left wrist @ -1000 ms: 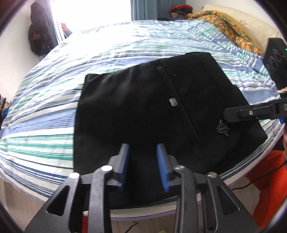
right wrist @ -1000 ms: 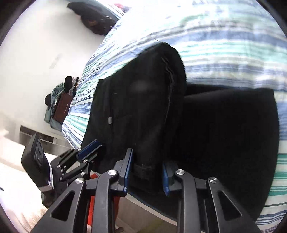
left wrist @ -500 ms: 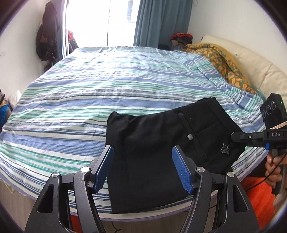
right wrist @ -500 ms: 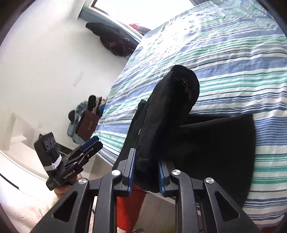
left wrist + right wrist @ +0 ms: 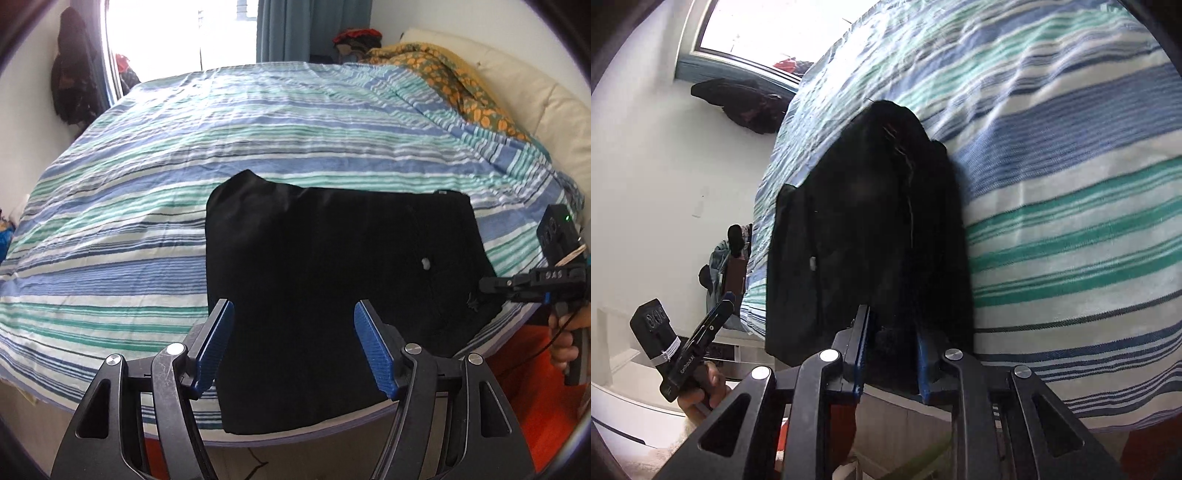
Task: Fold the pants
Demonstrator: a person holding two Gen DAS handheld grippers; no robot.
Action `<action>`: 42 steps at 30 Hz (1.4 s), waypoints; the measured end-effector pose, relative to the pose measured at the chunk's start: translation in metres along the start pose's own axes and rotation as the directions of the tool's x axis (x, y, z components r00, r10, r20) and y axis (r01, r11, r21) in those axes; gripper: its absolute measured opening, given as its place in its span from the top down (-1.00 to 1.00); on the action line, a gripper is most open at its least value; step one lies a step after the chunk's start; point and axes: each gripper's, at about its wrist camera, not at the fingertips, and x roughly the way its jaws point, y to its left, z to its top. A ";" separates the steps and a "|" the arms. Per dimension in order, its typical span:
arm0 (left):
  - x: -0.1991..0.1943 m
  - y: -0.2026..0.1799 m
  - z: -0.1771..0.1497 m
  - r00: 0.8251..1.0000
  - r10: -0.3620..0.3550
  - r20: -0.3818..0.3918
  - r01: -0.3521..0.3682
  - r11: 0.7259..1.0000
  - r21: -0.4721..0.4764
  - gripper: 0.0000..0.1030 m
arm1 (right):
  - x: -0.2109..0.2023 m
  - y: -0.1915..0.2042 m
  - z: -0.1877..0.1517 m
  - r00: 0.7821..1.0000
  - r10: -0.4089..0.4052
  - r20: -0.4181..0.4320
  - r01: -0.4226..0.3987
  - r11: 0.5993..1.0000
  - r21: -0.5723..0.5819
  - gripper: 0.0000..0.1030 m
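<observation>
The black pants (image 5: 332, 295) lie folded on the striped bed (image 5: 221, 147). The left gripper (image 5: 293, 343) hovers above them, jaws apart and empty after just opening. The right gripper (image 5: 892, 354) has its jaws clamped on a raised fold of the pants.

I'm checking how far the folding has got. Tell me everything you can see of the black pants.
The black pants are a dark, matte fabric, lying as a roughly rectangular bundle at the near edge of the striped bedspread, one end hanging over it. A small pale button shows on the top layer. The right gripper has one edge pinched between its blue pads and lifted. The left gripper stands open above them, not touching.
</observation>
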 end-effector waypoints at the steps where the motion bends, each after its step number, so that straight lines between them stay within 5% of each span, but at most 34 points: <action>1: -0.002 -0.002 -0.002 1.000 0.006 0.005 -0.006 1.000 0.015 -0.35 | -0.004 0.002 0.001 1.000 -0.006 0.008 0.006 1.000 0.004 0.31; 6: -0.001 -0.004 0.003 0.999 0.026 0.027 -0.027 0.999 0.040 -0.40 | -0.039 0.059 0.024 0.976 -0.168 0.140 0.193 0.963 -0.187 0.23; 13: 0.026 -0.019 -0.009 0.998 0.058 -0.034 -0.055 0.995 0.084 -0.40 | -0.027 0.132 0.033 0.959 -0.087 0.269 0.194 0.895 -0.403 0.23; 18: 0.042 -0.029 -0.027 0.993 0.075 -0.089 -0.062 0.989 0.136 -0.41 | 0.044 0.078 0.031 0.949 -0.275 0.156 0.314 0.869 -0.382 0.25; 23: 0.039 -0.026 -0.025 0.994 0.057 -0.094 -0.047 0.993 0.111 -0.41 | 0.019 0.072 0.021 0.944 -0.248 0.218 0.316 0.871 -0.377 0.27; 29: 0.034 -0.022 -0.029 0.996 0.019 -0.090 -0.013 0.998 0.068 -0.49 | -0.014 0.111 -0.027 0.907 -0.252 0.338 0.405 0.745 -0.531 0.26; 33: 0.043 -0.026 -0.036 0.993 0.038 -0.109 -0.030 0.997 0.072 -0.54 | 0.018 0.084 -0.050 0.888 -0.358 0.290 0.460 0.707 -0.537 0.25; 38: 0.046 -0.030 -0.038 0.991 0.067 -0.116 -0.056 0.994 0.093 -0.55 | 0.031 0.075 -0.061 0.856 -0.361 0.371 0.514 0.672 -0.533 0.22; 42: 0.049 -0.031 -0.037 0.990 0.071 -0.120 -0.060 0.994 0.093 -0.57 | 0.034 0.071 -0.056 0.862 -0.351 0.365 0.503 0.671 -0.545 0.20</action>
